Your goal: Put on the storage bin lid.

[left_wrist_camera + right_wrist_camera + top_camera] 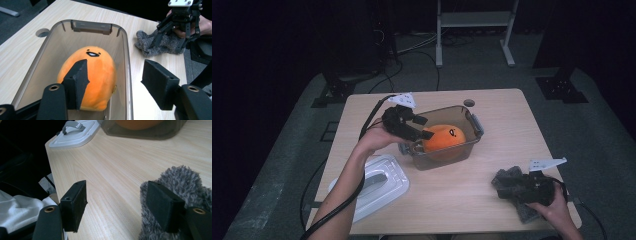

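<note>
An orange egg-shaped plush (444, 137) with a small face lies inside a clear brown-tinted plastic bin (474, 125) at mid-table. My left gripper (422, 127) hovers at the bin's left end, open. In the left gripper view its jaws (116, 66) straddle the bin's wall (125, 50), one above the plush (100, 65), neither touching it. At the table's front right, my right gripper (504, 182) is open on a grey fuzzy sock (526, 212). In the right gripper view the sock (180, 177) lies against one jaw of my right gripper (116, 192), with bare table between the jaws.
The bin's white lid (382, 185) with a grey handle lies at the front left of the wooden table (507, 125). A round cable hole (469, 103) sits near the far edge. A metal frame stands on the floor beyond the table.
</note>
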Motion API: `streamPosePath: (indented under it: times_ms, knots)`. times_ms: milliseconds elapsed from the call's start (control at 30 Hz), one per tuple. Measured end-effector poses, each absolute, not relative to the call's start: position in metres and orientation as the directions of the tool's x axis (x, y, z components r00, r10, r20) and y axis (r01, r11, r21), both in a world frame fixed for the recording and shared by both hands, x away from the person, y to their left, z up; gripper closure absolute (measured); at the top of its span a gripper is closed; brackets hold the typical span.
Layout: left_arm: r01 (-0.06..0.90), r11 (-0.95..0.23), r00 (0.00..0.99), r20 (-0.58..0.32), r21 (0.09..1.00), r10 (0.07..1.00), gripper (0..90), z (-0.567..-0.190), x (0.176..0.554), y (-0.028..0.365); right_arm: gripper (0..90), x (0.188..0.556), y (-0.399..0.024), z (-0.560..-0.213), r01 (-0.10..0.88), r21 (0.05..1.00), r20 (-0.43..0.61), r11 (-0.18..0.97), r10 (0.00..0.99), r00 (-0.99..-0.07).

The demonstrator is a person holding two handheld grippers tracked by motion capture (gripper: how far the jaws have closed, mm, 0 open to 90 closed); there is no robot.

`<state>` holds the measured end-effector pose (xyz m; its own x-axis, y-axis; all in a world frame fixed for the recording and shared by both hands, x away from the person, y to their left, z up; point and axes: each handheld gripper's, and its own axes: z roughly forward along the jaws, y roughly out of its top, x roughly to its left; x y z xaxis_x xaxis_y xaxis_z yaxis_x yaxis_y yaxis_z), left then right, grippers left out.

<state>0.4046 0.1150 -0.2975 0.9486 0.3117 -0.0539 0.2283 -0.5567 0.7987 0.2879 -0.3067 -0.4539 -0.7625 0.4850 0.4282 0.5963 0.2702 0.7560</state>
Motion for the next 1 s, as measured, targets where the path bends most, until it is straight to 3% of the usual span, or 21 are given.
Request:
streamPosePath:
  times_ms: [367, 1000]
  knots:
    - [0.24, -0.529, 0.933, -0.043, 0.814, 0.358, 23.6, -0.3, 0.391, 0.141, 32.3, 0.288, -0.306, -0.455, 0.598, 0.755, 0.429, 0.27, 0.486, -0.761]
    - [0.258, -0.492, 0.902, -0.026, 0.832, 0.431, 16.8, -0.305, 0.356, 0.186, 32.1, 0.285, -0.301, -0.453, 0.589, 0.757, 0.416, 0.282, 0.486, -0.768]
